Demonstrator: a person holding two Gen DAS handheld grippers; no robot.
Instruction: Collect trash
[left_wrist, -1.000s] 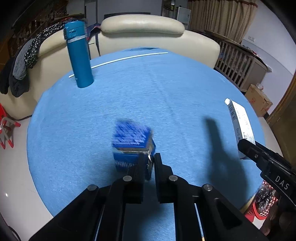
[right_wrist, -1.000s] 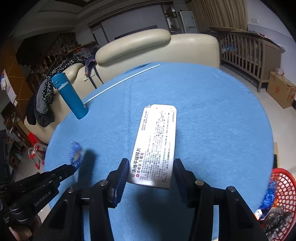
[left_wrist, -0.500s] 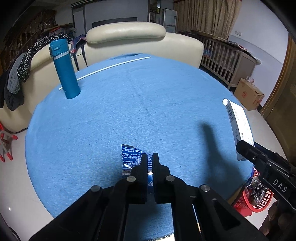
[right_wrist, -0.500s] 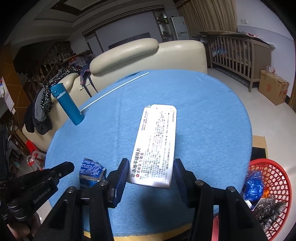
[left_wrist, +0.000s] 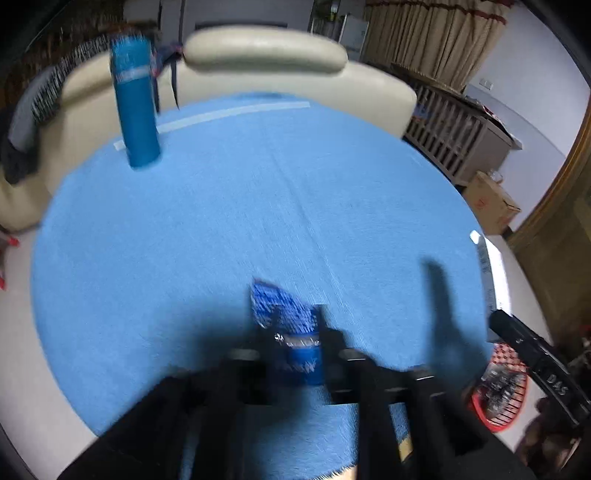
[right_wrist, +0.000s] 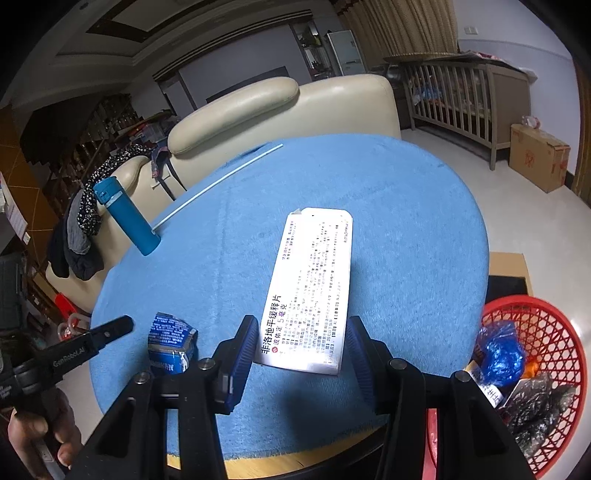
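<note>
A crumpled blue carton (left_wrist: 288, 321) (right_wrist: 171, 343) lies near the front edge of the round blue table (left_wrist: 221, 221). My left gripper (left_wrist: 295, 328) is over it and its jaws are opening, with the carton between them. In the right wrist view one of its fingers (right_wrist: 110, 332) stands clear of the carton. My right gripper (right_wrist: 301, 334) is shut on a long white medicine box (right_wrist: 310, 291) (left_wrist: 493, 273), held above the table's right side. A red trash basket (right_wrist: 554, 332) (left_wrist: 484, 413) with several bags and wrappers stands on the floor to the right.
A tall blue flask (left_wrist: 136, 110) (right_wrist: 127, 218) stands at the table's far left, a thin white rod (right_wrist: 218, 182) lying behind it. A cream sofa (left_wrist: 266, 48) borders the far edge. A wooden crib (right_wrist: 461, 92) and a cardboard box (right_wrist: 535, 155) stand at the right.
The left jaws, shut before, have parted around the blue carton, and the left view is blurred. The right gripper has carried the white box rightward; more of the red basket shows.
</note>
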